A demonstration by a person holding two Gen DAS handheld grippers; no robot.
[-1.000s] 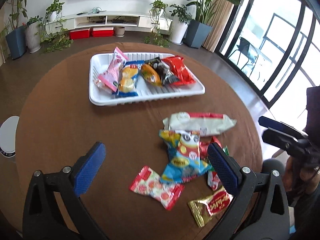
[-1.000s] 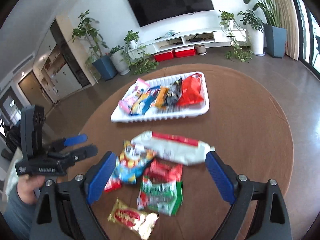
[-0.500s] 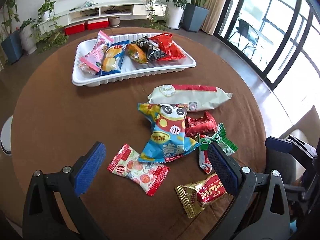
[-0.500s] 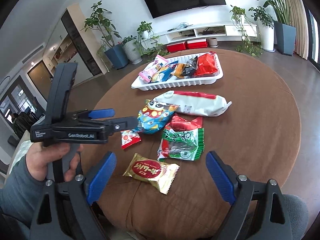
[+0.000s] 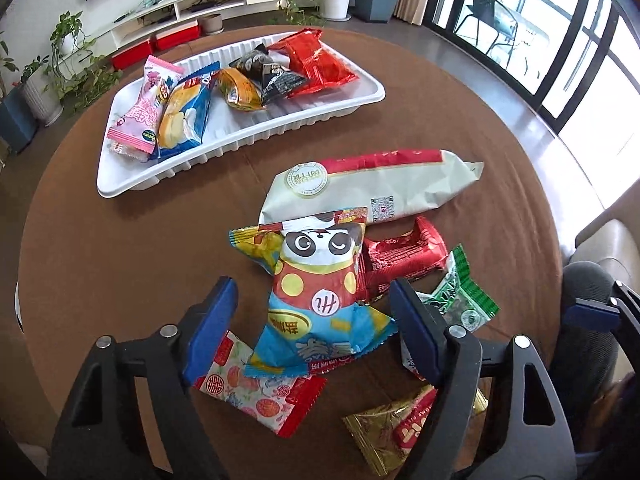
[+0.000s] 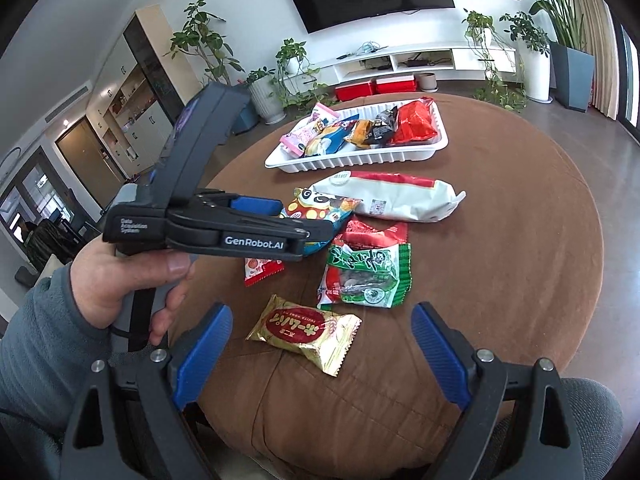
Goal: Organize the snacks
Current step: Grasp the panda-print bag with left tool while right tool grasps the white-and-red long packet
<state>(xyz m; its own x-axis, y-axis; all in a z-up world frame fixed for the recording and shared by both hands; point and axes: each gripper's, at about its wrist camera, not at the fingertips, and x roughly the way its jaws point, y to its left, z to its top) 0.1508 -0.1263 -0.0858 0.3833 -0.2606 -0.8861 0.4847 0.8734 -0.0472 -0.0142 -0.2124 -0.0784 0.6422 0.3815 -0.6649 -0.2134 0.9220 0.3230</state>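
A blue panda-print snack bag (image 5: 316, 280) lies on the round brown table (image 5: 120, 260), partly over a red packet (image 5: 404, 260). My left gripper (image 5: 312, 292) hangs just over it with the bag between the jaws. The jaws are closing, and the pads are still apart from the bag. In the right wrist view a hand holds the left gripper (image 6: 296, 220) over the panda bag (image 6: 316, 208). My right gripper (image 6: 322, 312) stands open above a gold packet (image 6: 304, 332), holding nothing. The white tray (image 5: 248, 148) at the far side holds several snacks.
A long white packet (image 5: 380, 184) lies between the tray and the loose pile. A green packet (image 5: 460, 300), a flowered red-and-white packet (image 5: 256, 388) and the gold packet (image 5: 400, 432) lie near the table's front edge. A grey chair back (image 5: 588, 320) stands at the right.
My left gripper has come forward and down over the panda bag, and its jaws have narrowed around it. The right gripper drew back toward the table's near edge, then held still.
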